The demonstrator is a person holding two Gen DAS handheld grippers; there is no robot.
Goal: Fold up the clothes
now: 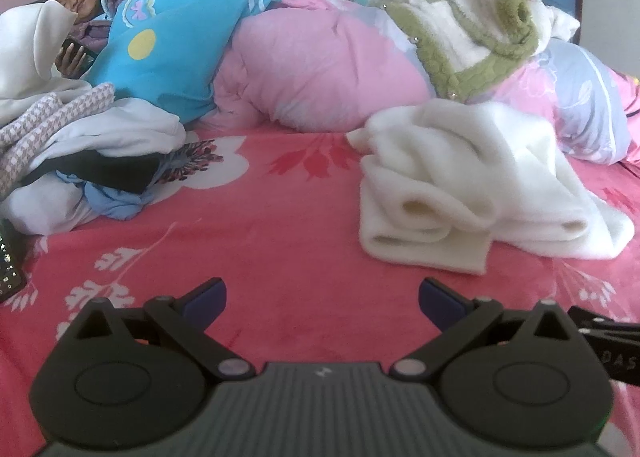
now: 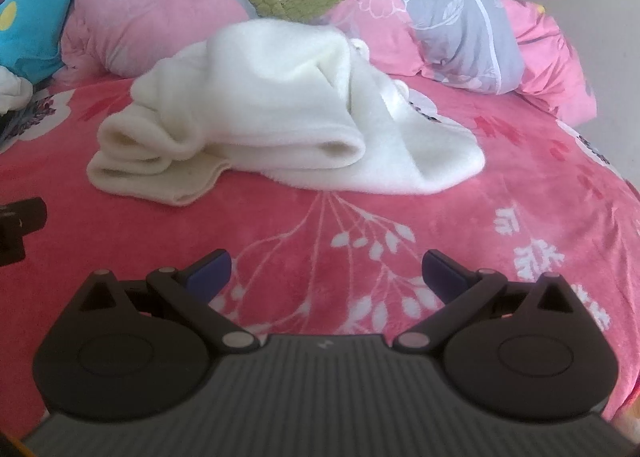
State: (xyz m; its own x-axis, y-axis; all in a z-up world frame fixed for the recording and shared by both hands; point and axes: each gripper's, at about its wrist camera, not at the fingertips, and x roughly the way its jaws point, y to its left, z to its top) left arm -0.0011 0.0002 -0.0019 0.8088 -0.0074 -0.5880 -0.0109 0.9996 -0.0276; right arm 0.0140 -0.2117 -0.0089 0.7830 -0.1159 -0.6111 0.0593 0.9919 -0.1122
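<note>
right wrist view: white fleece garment (image 2: 288, 113) crumpled, frame centre, on bed (image 2: 520, 225)
right hand-held gripper (image 2: 326, 275): released, empty
left hand-held gripper (image 1: 322, 303): released, empty
tip: pinch a hem corner, spread flat first

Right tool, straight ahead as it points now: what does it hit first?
Probably the pink floral bedspread, since the open right tool angles down; if it clears that, the crumpled white fleece garment just beyond.

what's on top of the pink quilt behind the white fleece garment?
A green-trimmed cream fleece jacket is draped over the pink quilt. The white fleece garment rests on the red floral sheet in front. What the jacket covers is hidden.
</note>
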